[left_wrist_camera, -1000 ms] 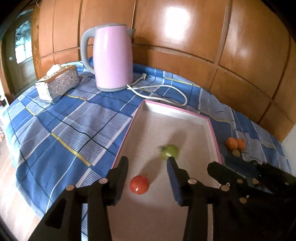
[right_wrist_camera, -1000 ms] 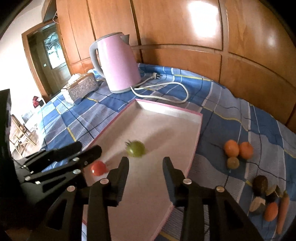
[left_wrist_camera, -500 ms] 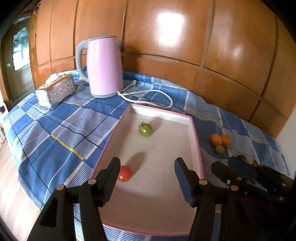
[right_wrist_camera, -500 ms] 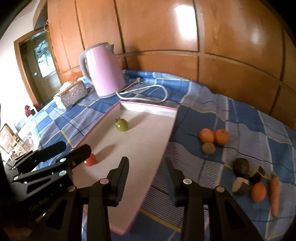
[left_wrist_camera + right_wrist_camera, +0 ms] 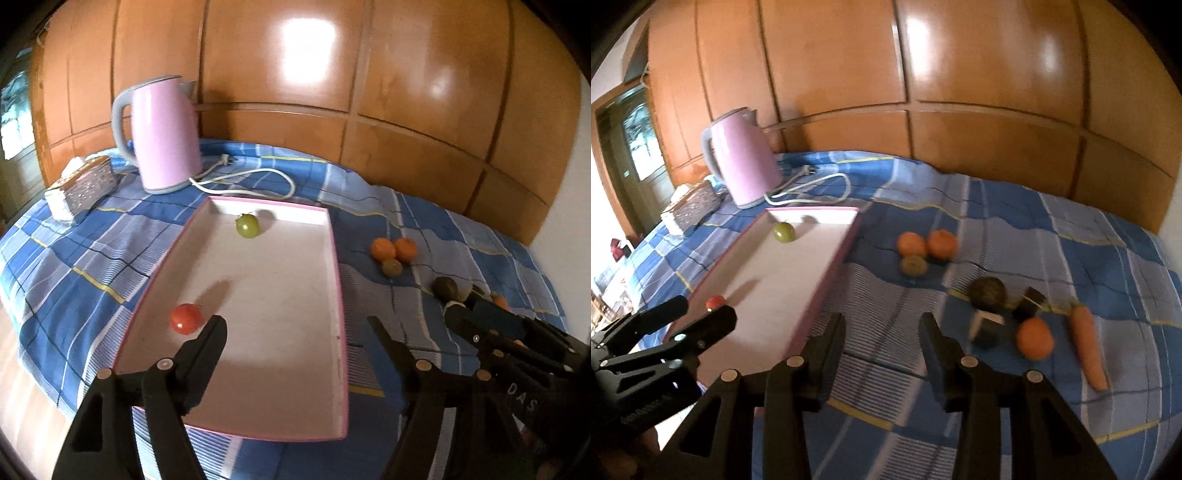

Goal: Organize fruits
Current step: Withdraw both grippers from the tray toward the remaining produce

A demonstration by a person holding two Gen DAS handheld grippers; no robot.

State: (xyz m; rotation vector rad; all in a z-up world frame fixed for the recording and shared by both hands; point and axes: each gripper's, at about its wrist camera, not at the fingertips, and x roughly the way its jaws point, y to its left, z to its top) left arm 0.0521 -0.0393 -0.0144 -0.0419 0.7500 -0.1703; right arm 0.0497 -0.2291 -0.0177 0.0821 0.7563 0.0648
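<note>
Red tomato (image 5: 185, 318) and green tomato (image 5: 247, 225) loose in pink-rimmed tray (image 5: 340, 325) on checked cloth, oranges (image 5: 911, 244) beside tray, left hand-held gripper (image 5: 295, 332) jaws just widened, empty, right hand-held gripper (image 5: 882, 332) parted further, nothing between.

Pale letters "DAS" on the black body of the right gripper (image 5: 476, 325), nothing else legible
</note>
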